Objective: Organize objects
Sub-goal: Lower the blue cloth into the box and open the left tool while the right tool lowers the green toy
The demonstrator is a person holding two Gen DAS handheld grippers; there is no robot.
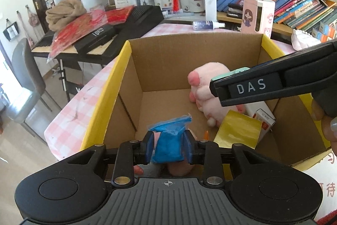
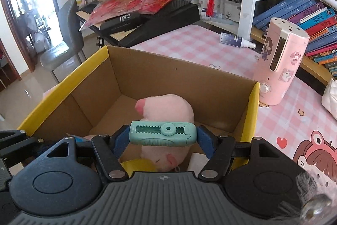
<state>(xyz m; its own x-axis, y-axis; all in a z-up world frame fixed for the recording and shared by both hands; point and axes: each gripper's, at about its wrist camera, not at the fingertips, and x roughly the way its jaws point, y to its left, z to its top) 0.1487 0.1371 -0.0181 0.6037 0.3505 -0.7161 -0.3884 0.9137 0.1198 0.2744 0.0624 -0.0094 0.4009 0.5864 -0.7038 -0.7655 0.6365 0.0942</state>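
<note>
Two small things hang over the open brown cardboard box with the yellow rim. One is a crinkly blue plastic packet. It sits between the blue pads of the left gripper, just above the near edge of the box. The pads touch both of its sides and pinch it.

The other thing is a mint green plastic eraser case with a round knob and a toothed slot. The right gripper holds it sideways, one blue pad pressed on each end. It hangs over the middle of the box.

Down inside the box lies a soft pink plush pig with a darker pink snout. Beside it, toward the near right corner, are a shiny yellow roll of tape and a small white and orange carton.

The box stands on a table with a pink and white checked cloth. Next to the box on the right stands a tall pink container with cartoon stickers. A small spray bottle lies farther back. Behind the table are shelves full of leaning colourful books and a black keyboard with red paper on it.
</note>
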